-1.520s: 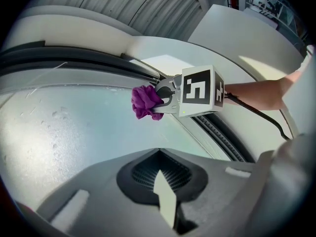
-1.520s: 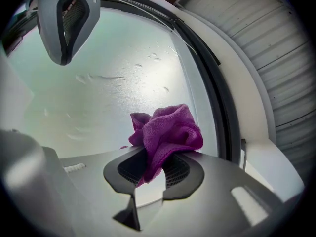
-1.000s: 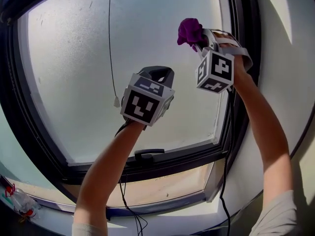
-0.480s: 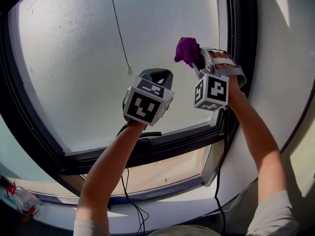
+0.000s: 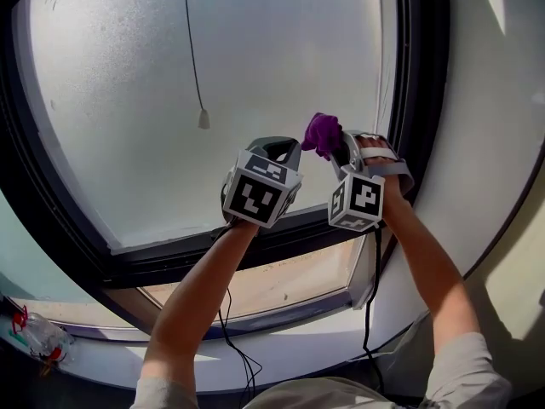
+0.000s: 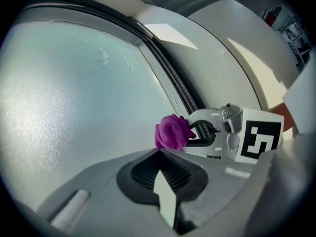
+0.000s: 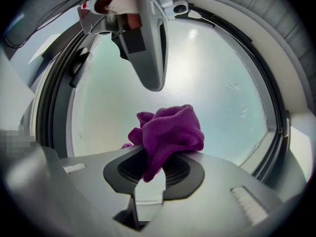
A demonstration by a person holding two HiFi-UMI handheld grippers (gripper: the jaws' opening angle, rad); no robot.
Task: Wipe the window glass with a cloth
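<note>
The frosted window glass (image 5: 255, 66) fills the head view inside a black frame (image 5: 419, 100). A crumpled purple cloth (image 5: 322, 134) is against the pane near its lower right corner, and my right gripper (image 5: 334, 147) is shut on it. In the right gripper view the cloth (image 7: 170, 132) bulges out of the right gripper (image 7: 155, 169) in front of the glass (image 7: 217, 88). My left gripper (image 5: 277, 149) is just left of the cloth, shut and holding nothing. The left gripper view shows the left gripper (image 6: 160, 168), the cloth (image 6: 172, 133) beyond it and the right gripper (image 6: 219, 135).
A thin pull cord ending in a small weight (image 5: 203, 119) hangs in front of the glass, up and left of the grippers. A black window handle (image 7: 79, 65) sits on the lower frame. Below are the sill (image 5: 281, 290), dangling cables (image 5: 228, 339) and a plastic item (image 5: 34, 345).
Both grippers have come down the pane together. The cloth has moved from the upper right part of the glass to near the lower right corner, still held by the right gripper.
</note>
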